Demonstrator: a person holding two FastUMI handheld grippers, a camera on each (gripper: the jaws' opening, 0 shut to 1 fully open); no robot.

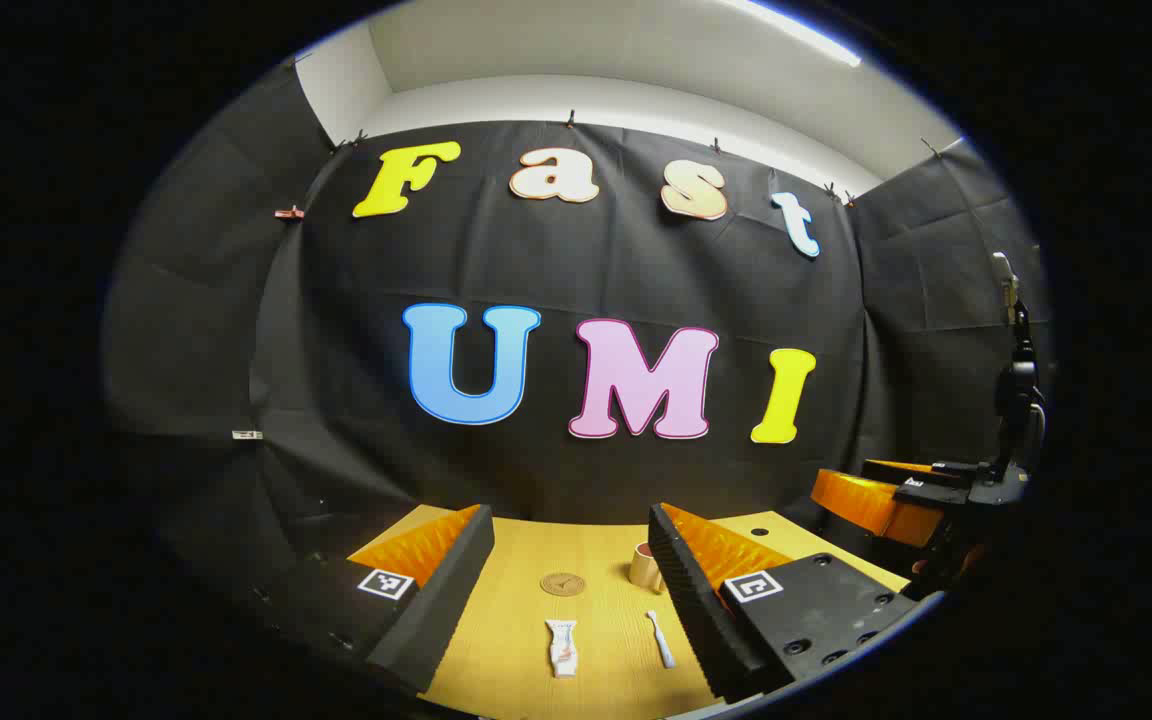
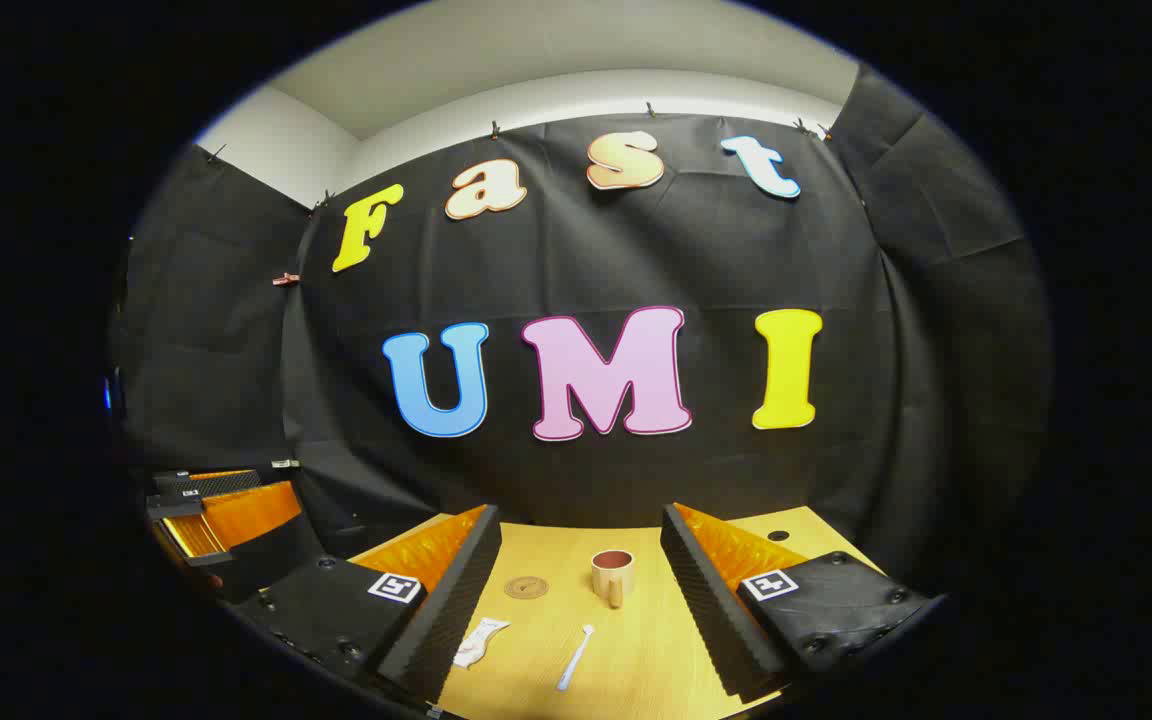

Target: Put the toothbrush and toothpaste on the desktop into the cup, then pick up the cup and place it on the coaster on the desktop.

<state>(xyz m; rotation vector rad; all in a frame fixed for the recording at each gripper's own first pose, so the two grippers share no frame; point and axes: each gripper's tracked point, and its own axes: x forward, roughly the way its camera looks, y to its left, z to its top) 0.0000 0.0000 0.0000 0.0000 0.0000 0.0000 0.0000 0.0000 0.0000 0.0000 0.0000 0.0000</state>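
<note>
Both grippers, left (image 1: pixel 571 590) and right (image 2: pixel 581 600), wide open, empty; white plastic toothbrush (image 2: pixel 575 657) lies near on yellow wooden surface (image 2: pixel 636 660), long axis near-far, just ahead of right gripper, beige cup (image 2: pixel 612 575) beyond.

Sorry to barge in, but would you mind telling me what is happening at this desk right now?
Nothing has been picked up yet. Both the left gripper and the right gripper hang open above the yellow wooden desktop, holding nothing. The white toothpaste tube and the white toothbrush lie flat on the desktop, apart from each other. Behind them stand the beige cup with a handle, upright and empty, and the round brown coaster, bare, to its left.
</note>
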